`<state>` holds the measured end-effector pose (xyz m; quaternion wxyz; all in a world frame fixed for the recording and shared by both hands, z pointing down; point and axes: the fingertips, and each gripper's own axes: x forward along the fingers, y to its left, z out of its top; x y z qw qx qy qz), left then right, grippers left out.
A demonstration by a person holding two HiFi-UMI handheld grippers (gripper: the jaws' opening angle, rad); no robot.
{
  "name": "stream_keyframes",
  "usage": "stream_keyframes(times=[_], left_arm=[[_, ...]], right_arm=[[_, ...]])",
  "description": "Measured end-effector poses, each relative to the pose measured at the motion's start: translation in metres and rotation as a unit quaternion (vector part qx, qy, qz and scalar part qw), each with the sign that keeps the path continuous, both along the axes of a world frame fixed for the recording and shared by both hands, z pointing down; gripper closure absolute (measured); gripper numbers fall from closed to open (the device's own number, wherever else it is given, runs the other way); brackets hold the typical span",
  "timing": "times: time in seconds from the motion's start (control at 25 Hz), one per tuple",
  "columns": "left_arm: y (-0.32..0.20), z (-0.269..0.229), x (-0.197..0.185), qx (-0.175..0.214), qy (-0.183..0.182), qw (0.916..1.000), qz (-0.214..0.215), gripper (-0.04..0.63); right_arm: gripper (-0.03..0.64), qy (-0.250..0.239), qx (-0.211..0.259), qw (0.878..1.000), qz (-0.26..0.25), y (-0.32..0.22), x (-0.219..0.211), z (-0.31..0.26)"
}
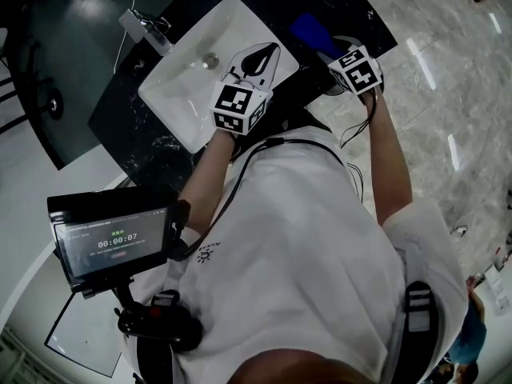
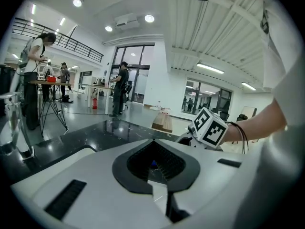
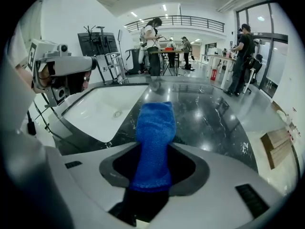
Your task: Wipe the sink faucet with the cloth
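The white sink (image 1: 178, 74) is set in a black marble counter (image 1: 132, 126), and the chrome faucet (image 1: 144, 26) stands at its far left rim. My left gripper (image 1: 258, 61) hovers over the basin's near right part, shut and holding nothing; its jaws meet in the left gripper view (image 2: 153, 165). The faucet (image 2: 14, 123) shows far to that view's left. My right gripper (image 1: 326, 45) is down at the counter, right of the basin, shut on a bunched blue cloth (image 3: 153, 142) that stands between its jaws. The cloth (image 1: 312, 32) pokes out ahead of it.
The drain (image 1: 210, 59) lies mid-basin. The counter runs on behind the cloth (image 3: 209, 113). Several people stand at tables (image 3: 164, 51) across the hall, well away. A screen on a rig (image 1: 112, 242) hangs at my left side.
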<state>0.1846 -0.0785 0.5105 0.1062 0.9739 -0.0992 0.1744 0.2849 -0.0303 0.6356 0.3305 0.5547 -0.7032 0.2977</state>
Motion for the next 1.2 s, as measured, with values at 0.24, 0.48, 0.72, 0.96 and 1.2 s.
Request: stream_keyframes(times=[0.24,0.48,0.72,0.96,1.2], left_arm=[[-0.003,0.003,-0.008,-0.004,-0.004,0.9999,-0.013,0.597],[-0.014,-0.002,-0.027,0.005,0.005,0.9995,-0.031,0.597],[-0.030,-0.044,-0.053,0.021,0.020,0.9960,-0.085,0.598],[-0.061,-0.072,-0.120,0.047,0.032,0.9842,-0.168,0.597],[-0.092,-0.068,-0.193,0.066,0.024,0.9637,-0.258,0.598]], right_arm=[[0.511,-0.007,-0.026,1.000,-0.007,-0.002,-0.004,0.008],[0.517,-0.018,0.006,1.000,-0.016,-0.009,-0.018,-0.004],[0.517,-0.032,0.085,0.994,-0.067,-0.032,-0.039,-0.090],[0.517,-0.040,0.171,0.968,-0.177,-0.086,-0.098,-0.168],[0.517,-0.015,0.211,0.937,-0.278,-0.184,-0.147,-0.178]])
